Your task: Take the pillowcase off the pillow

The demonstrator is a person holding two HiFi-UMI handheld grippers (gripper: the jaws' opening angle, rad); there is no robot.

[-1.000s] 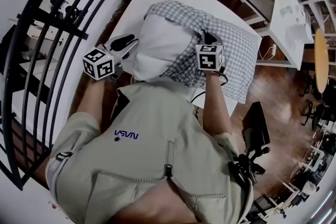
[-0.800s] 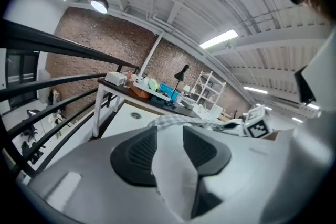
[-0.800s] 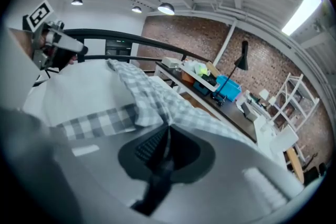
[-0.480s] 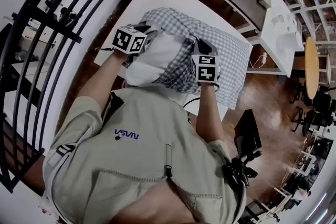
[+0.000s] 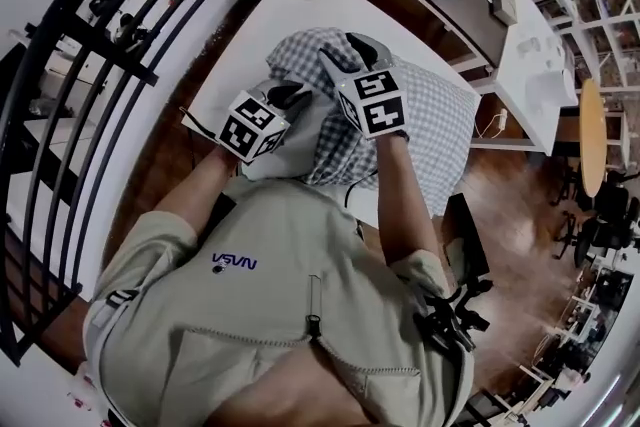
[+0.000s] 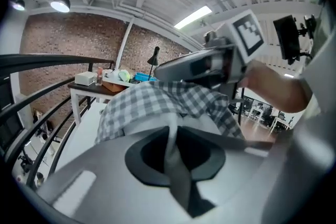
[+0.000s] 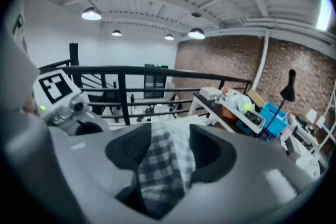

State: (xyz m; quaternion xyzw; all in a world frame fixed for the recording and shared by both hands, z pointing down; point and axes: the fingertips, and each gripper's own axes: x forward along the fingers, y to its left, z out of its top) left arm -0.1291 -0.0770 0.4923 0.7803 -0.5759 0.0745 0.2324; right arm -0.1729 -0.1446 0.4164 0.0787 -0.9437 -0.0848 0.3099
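Two tongs are working over the white tabletop, both raised above the bundle.

- Left tongs: the jaws have just been closing and are now pinching a thin fold of the plump white fabric pillow at its bared near end.
- Right tongs: the jaws have just been opening and are now standing wide. A bunch of the grey-and-white checked fabric pillowcase is lying between them, but the pads are not pressing on it.

Progress, as I judge it: partway.
- The case is lying rucked back from the pillow's near end, so that end is showing bare, close to the person.
- The far part of the pillow is sitting inside the checked cloth, which is spreading across the tabletop.
- Left to do: take a fresh hold on the case further along, draw it off the far end while the pillow is being held, then separate the two.
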